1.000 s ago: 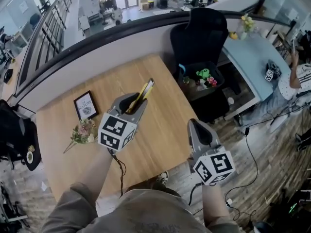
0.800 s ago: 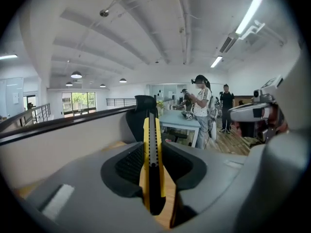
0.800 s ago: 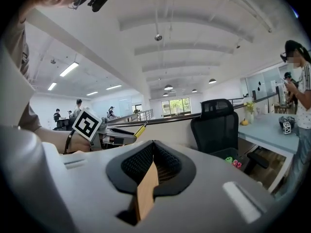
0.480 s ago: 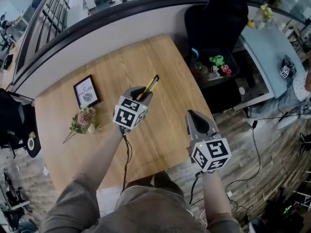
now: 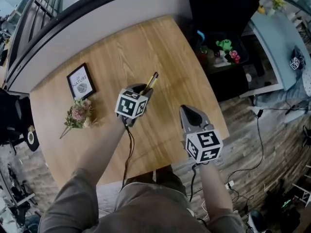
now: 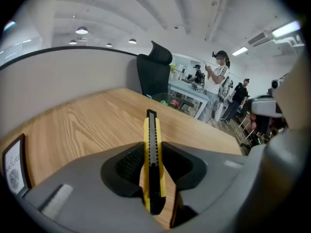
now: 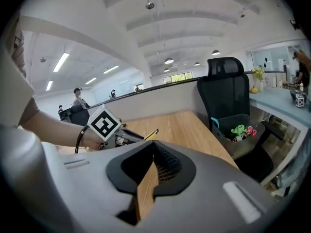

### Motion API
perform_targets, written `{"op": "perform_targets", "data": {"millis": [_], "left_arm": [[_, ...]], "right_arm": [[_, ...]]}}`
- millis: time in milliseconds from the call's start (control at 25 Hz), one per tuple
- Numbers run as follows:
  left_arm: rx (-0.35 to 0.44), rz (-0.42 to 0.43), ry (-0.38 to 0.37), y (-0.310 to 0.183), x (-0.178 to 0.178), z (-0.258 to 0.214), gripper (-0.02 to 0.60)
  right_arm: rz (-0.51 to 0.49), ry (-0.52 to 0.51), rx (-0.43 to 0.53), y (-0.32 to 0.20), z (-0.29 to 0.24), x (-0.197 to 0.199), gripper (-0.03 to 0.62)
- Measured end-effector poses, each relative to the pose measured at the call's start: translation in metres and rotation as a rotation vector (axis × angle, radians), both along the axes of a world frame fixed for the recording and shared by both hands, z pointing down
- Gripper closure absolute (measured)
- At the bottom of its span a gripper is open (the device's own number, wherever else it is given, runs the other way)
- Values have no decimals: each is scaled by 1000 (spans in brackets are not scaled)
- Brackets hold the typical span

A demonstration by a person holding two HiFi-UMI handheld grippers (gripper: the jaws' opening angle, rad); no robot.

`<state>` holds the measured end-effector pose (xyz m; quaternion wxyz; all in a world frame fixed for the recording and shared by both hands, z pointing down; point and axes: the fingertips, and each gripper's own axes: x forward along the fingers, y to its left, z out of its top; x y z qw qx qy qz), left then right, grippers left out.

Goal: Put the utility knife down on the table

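Note:
The yellow utility knife (image 5: 150, 82) with its black slider stands clamped between the pads of my left gripper (image 5: 142, 89), its tip pointing forward and up over the wooden table (image 5: 121, 42). In the left gripper view the knife (image 6: 152, 130) runs straight out between the jaws of the left gripper (image 6: 153, 152), above the tabletop. My right gripper (image 5: 186, 110) hovers to the right, over the table's near right part. Its jaws meet at the tips with nothing in them, as the right gripper view shows for the right gripper (image 7: 153, 144).
A framed print (image 5: 80, 81) and a small flower bunch (image 5: 77, 115) lie at the table's left. A black office chair (image 5: 218, 8) with a bin of toys (image 5: 221, 47) stands beyond the right edge. A pale desk (image 5: 279, 30) is farther right. People stand in the background (image 6: 216, 81).
Both grippers have sunk toward the table. The left one has tilted further down with the knife still clamped in it. The right gripper stays shut and empty.

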<state>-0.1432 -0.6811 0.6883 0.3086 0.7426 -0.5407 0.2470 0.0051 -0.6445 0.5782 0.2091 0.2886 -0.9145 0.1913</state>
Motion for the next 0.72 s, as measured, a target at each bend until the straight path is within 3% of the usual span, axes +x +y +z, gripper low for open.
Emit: {"op": "perform_targets", "data": {"millis": [400,720], "left_arm": [[-145,0,53,14,8,56,466],[-197,62,-10,17,19,72,463]], "right_arm": [[-50,104,-23,12,50,-11,583],[-36,120,1,15,46,-4,583]]}}
